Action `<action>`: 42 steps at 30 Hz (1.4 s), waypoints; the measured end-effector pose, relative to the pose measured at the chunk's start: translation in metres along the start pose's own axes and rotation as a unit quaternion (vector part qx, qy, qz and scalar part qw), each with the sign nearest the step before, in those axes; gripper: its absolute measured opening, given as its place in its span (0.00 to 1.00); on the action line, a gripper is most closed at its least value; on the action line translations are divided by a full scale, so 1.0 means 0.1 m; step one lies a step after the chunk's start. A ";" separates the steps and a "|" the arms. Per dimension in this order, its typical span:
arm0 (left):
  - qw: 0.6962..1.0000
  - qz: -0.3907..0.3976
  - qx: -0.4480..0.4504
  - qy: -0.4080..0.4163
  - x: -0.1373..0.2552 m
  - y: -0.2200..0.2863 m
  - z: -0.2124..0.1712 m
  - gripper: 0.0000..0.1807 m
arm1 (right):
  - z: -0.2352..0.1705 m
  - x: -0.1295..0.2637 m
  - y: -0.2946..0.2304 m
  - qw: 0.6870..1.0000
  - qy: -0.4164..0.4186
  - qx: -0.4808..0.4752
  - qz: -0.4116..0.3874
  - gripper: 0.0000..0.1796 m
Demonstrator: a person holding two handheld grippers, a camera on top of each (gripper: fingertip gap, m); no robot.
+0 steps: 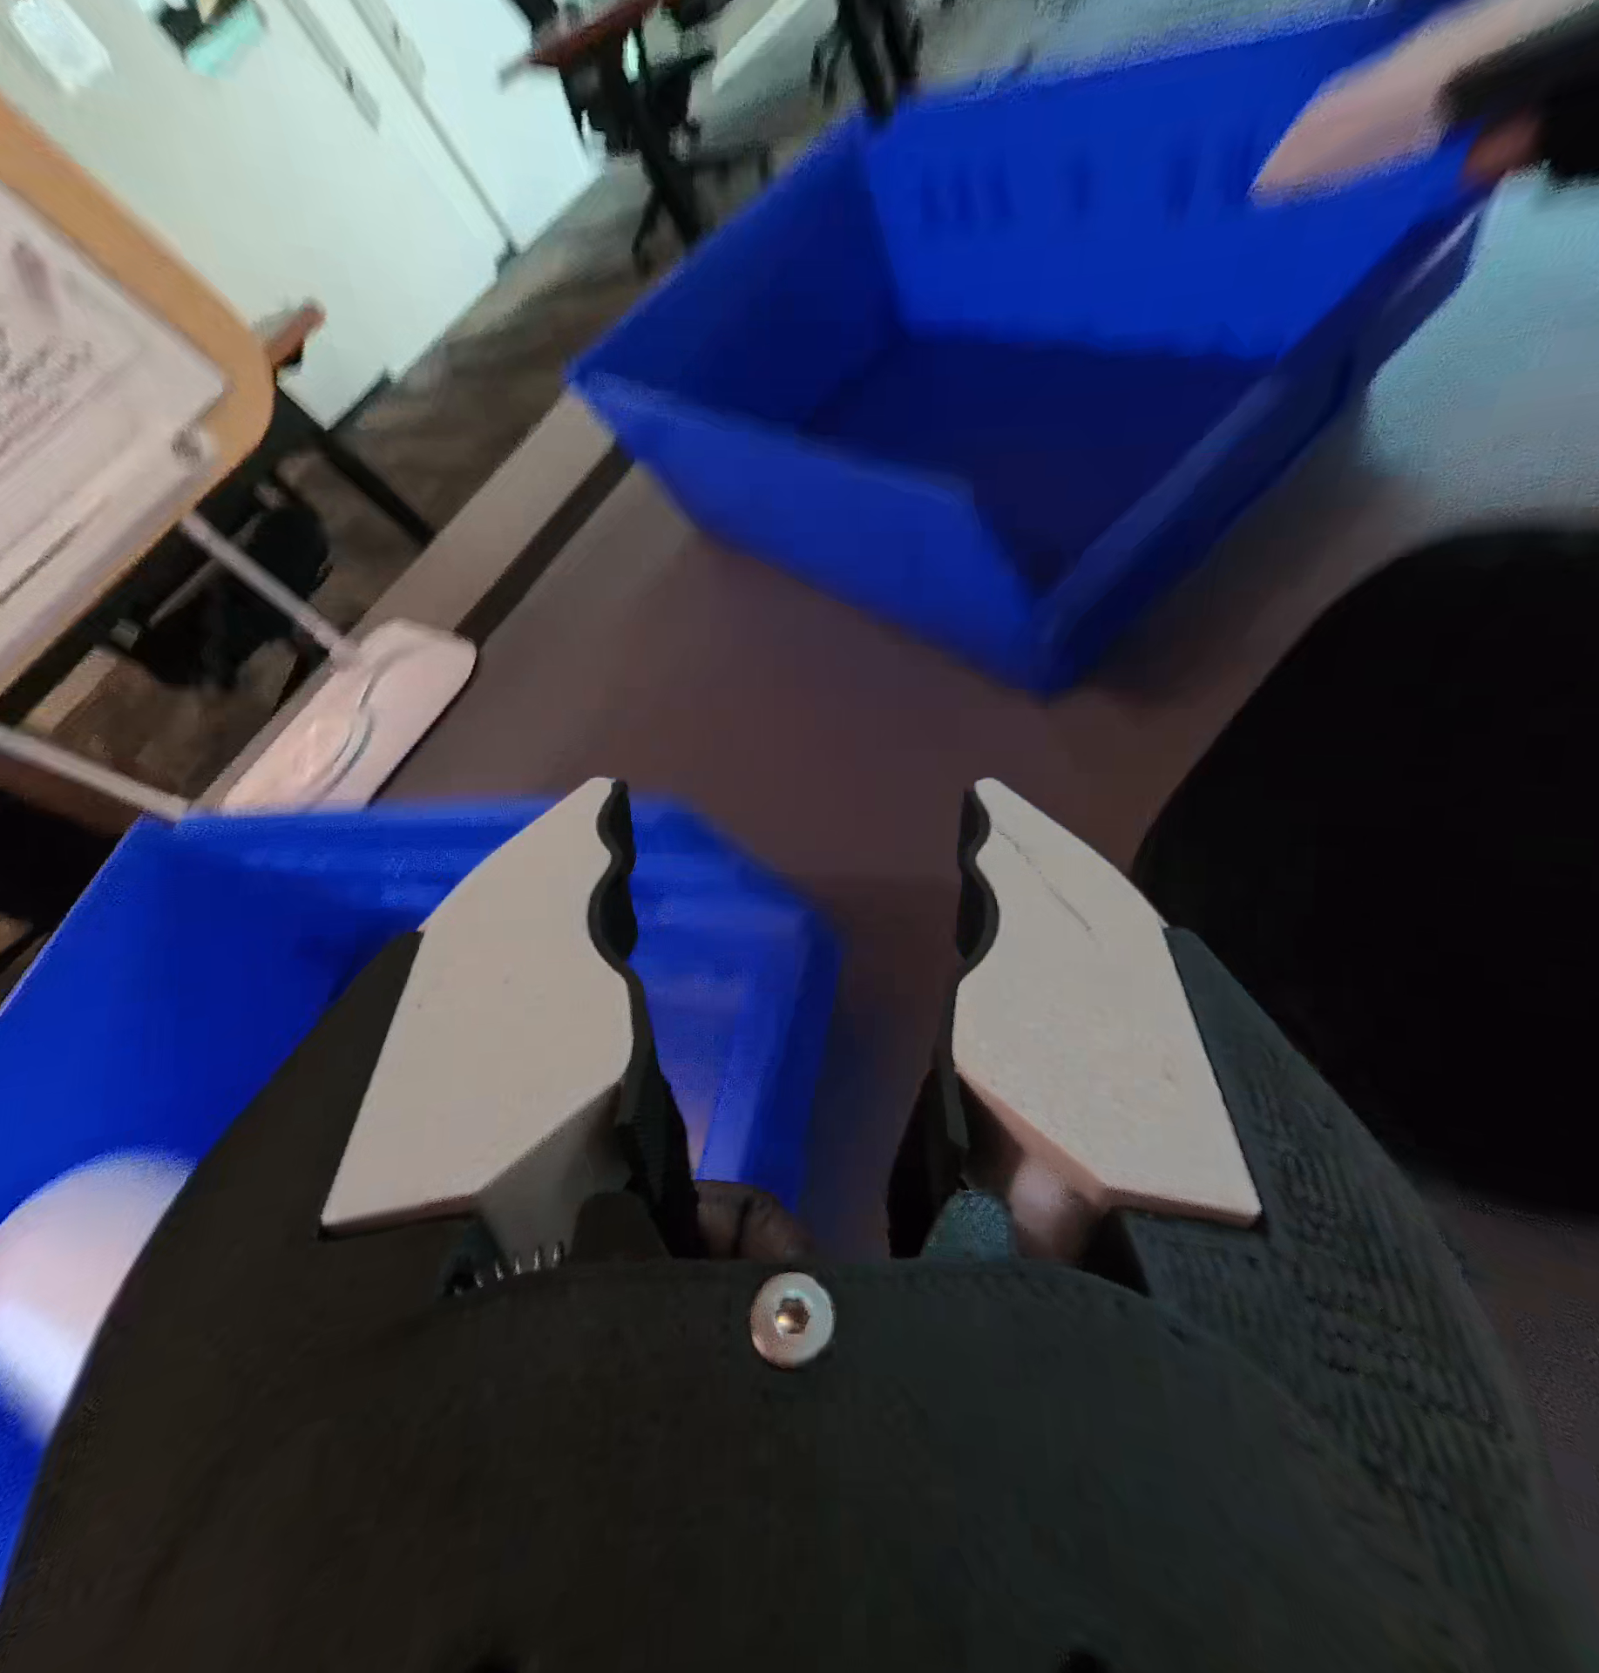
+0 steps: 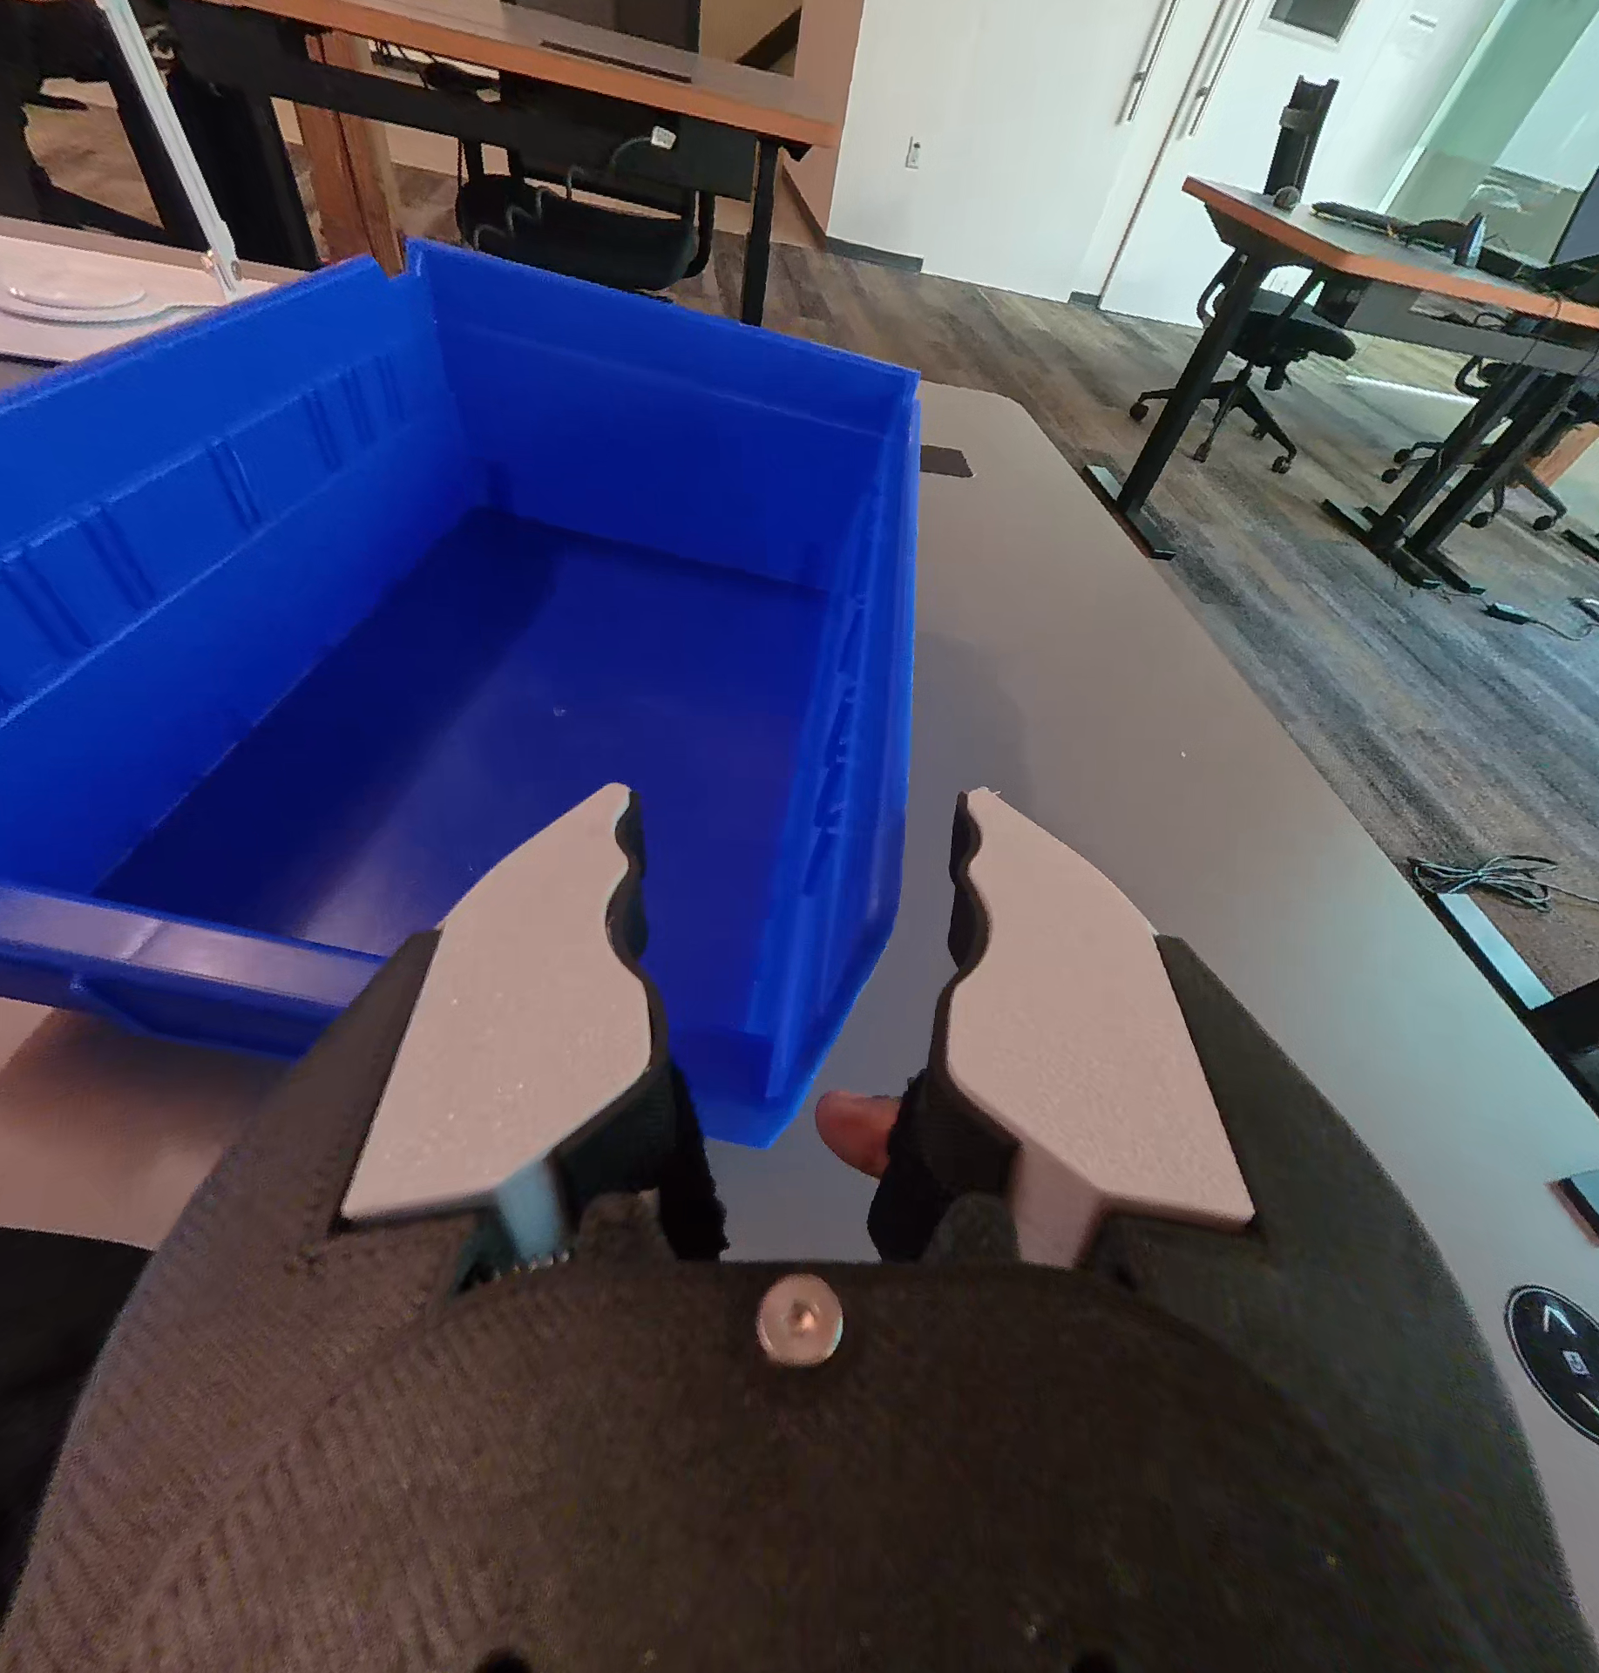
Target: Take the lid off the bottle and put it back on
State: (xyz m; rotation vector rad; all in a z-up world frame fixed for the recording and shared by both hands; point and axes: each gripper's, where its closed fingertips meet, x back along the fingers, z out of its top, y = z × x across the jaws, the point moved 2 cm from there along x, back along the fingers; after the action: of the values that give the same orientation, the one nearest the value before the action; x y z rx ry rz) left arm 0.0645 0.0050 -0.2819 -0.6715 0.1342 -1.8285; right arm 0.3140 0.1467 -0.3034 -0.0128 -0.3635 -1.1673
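Both the left gripper [image 1: 795, 819] and right gripper [image 2: 795, 797] gape empty, so the task looks unstarted: next, reach for the pale, blurred bottle-like shape [image 1: 48, 1267] at eight o'clock.

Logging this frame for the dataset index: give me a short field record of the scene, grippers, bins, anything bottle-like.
left hand-held gripper: open, empty, over the table
right hand-held gripper: open, empty, at the near corner of a blue bin
far blue bin: on the grey table, nothing visible inside
near blue bin: under the left gripper, blurred
white rounded object: in the near bin, too blurred to identify
bottle and lid: not identifiable in either view
image quality: left wrist view motion-blurred, right wrist view sharp
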 end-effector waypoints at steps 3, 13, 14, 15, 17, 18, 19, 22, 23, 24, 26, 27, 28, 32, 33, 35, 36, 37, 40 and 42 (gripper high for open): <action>0.992 0.002 -0.016 -0.124 0.31 -0.25 -0.65 0.38 | 0.03 0.00 -0.04 1.000 0.008 -0.009 0.009 0.36; 0.964 -0.001 -0.047 -0.262 0.93 -0.52 -1.70 0.22 | 0.08 0.00 -0.12 1.000 0.006 0.021 -0.001 0.38; 0.963 0.008 -0.050 -0.264 0.98 -0.56 -1.74 0.22 | 0.10 0.02 -0.11 1.000 0.011 0.021 0.001 0.38; 0.962 0.014 -0.051 -0.268 1.04 -0.61 -1.79 0.21 | 0.11 0.03 -0.10 1.000 0.016 0.022 -0.001 0.38; 0.960 0.018 -0.041 -0.277 1.19 -0.73 -1.92 0.21 | 0.12 0.06 -0.04 1.000 0.020 0.020 -0.010 0.37; 0.959 0.015 -0.035 -0.281 1.28 -0.80 -1.99 0.21 | 0.11 0.07 -0.01 1.000 0.022 0.016 -0.012 0.37; 0.958 0.010 -0.031 -0.284 1.37 -0.87 -2.07 0.21 | 0.11 0.08 0.01 1.000 0.023 0.012 -0.013 0.37; 0.957 -0.003 -0.027 -0.287 1.63 -1.05 -2.27 0.21 | 0.12 0.11 0.04 1.000 0.029 0.002 -0.013 0.37; 0.957 -0.009 -0.026 -0.289 1.71 -1.10 -2.34 0.21 | 0.13 0.11 0.05 0.999 0.030 0.003 -0.016 0.36; 0.957 -0.012 -0.025 -0.290 1.79 -1.15 -2.40 0.21 | 0.14 0.12 0.05 0.999 0.031 0.006 -0.017 0.36; 0.955 -0.014 -0.022 -0.295 1.94 -1.24 -2.50 0.21 | 0.17 0.14 0.04 0.999 0.034 0.016 -0.019 0.35; 0.954 -0.015 -0.021 -0.299 2.01 -1.27 -2.56 0.21 | 0.19 0.15 0.03 0.999 0.035 0.025 -0.017 0.35; 0.952 -0.016 -0.022 -0.304 2.09 -1.30 -2.60 0.21 | 0.20 0.17 0.01 0.998 0.038 0.038 -0.014 0.34; 0.946 -0.008 -0.030 -0.323 2.37 -1.44 -2.81 0.23 | 0.29 0.26 -0.17 0.987 0.056 0.144 0.030 0.31; 0.945 -0.008 -0.033 -0.324 2.43 -1.46 -2.84 0.23 | 0.28 0.29 -0.31 0.978 0.059 0.188 0.065 0.28; 0.949 -0.011 -0.015 -0.315 2.54 -1.47 -2.83 0.25 | 0.19 0.34 -0.61 0.948 0.047 0.278 0.145 0.28; 0.955 -0.012 0.004 -0.297 2.59 -1.47 -2.76 0.25 | 0.10 0.35 -0.74 0.932 0.031 0.314 0.178 0.28; 0.962 -0.012 0.024 -0.273 2.63 -1.47 -2.65 0.26 | 0.02 0.34 -0.85 0.918 0.012 0.341 0.201 0.28; 0.975 0.018 0.040 -0.218 2.77 -1.61 -2.36 0.26 | -0.18 0.16 -1.03 0.899 -0.043 0.378 0.219 0.33; 0.973 0.068 0.004 -0.220 2.85 -1.81 -2.28 0.26 | -0.37 0.01 -1.03 0.883 -0.098 0.412 0.202 0.35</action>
State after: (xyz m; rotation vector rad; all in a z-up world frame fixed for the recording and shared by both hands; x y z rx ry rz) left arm -0.2619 -0.2385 -0.2893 -1.0188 -0.1199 -1.5104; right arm 0.2321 0.0976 -0.3558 0.5197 -0.9707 -0.5263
